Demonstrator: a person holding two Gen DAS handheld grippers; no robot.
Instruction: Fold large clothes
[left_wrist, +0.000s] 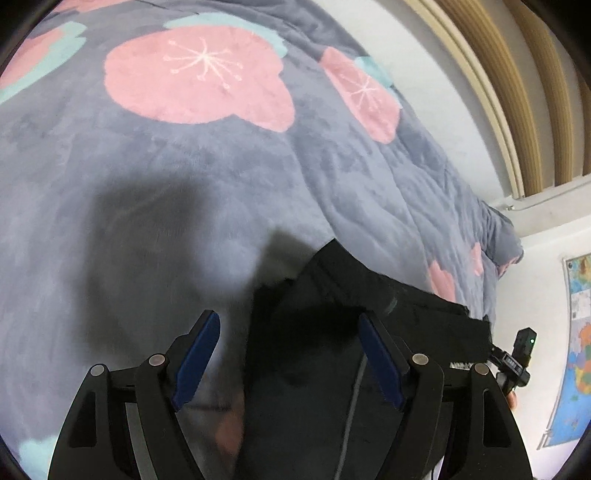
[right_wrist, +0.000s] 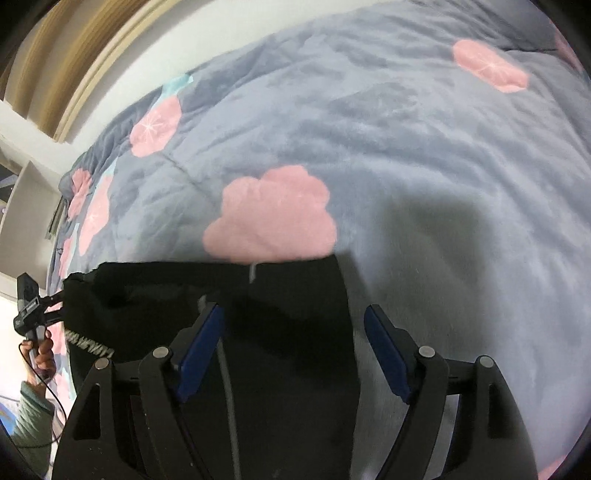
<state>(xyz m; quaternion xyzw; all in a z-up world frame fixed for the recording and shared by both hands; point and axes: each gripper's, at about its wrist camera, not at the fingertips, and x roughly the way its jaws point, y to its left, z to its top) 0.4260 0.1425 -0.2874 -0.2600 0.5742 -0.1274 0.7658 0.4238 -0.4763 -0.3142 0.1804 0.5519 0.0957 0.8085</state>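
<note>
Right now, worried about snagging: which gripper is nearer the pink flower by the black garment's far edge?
Right gripper: the pink flower lies ahead of it. Left gripper sits aside at the garment's corner.

Open blanket (right_wrist: 424, 155) beyond black garment (right_wrist: 258, 332) (flat, nothing standing); wall (left_wrist: 443, 92) bounds far edge.

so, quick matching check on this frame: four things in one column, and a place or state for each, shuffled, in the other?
Things:
1. black fabric garment
2. grey plush blanket with pink flowers
3. colourful paper map poster
4. left gripper

Places or states:
a. hung on the white wall
b. open, clamping nothing
c. spread out beneath the clothing
d. lying on top of the bedding, between the fingers

Pairs: 1-d, 2-c, 3-a, 4-b
</note>
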